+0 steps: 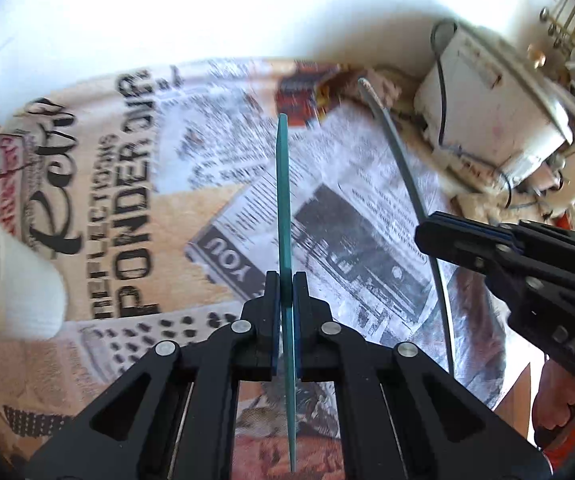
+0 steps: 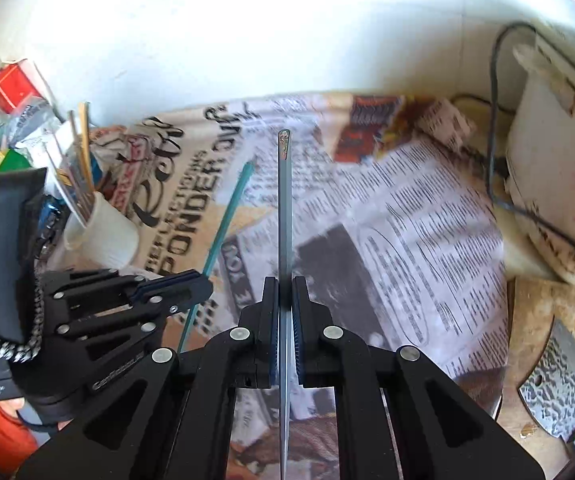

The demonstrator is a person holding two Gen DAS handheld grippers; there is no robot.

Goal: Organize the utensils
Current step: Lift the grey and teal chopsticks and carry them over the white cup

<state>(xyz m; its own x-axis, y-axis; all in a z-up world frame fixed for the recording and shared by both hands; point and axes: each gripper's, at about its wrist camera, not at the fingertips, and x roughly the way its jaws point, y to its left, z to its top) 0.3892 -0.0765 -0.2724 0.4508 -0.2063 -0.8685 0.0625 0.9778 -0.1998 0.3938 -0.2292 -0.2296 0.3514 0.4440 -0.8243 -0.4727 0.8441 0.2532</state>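
Leftmost, in the right wrist view, a white cup (image 2: 101, 232) stands at about nine o'clock on the newspaper (image 2: 427, 240) that covers the bench, with several thin sticks (image 2: 81, 160) leaning out of it. Just beside the cup, toward seven o'clock, the left gripper (image 2: 195, 288) has its jaws clamped on a teal utensil (image 2: 229, 208), a thin flat strip seen edge-on, whose far end slants up toward eleven o'clock above the paper.

At the centre of that view the right gripper (image 2: 286, 292) has its jaws pressed together on a grey utensil (image 2: 285, 200), a slim metal handle with a small pattern at its tip, pointing to twelve o'clock. Further right, at two o'clock, a white appliance (image 2: 555, 152) with a dark cord (image 2: 493, 120) sits off the paper, and at four o'clock a cleaver blade (image 2: 559, 396) lies on a wooden board (image 2: 535, 300).

From the left wrist view, the cup (image 1: 27, 284) shows at nine o'clock, blurred. The left gripper (image 1: 286, 292) at centre grips the teal utensil (image 1: 283, 200), which points to twelve o'clock. At three o'clock the right gripper (image 1: 427, 236) holds the grey utensil (image 1: 395, 140), curving up toward one o'clock, with a hand (image 1: 559, 400) visible beneath it.
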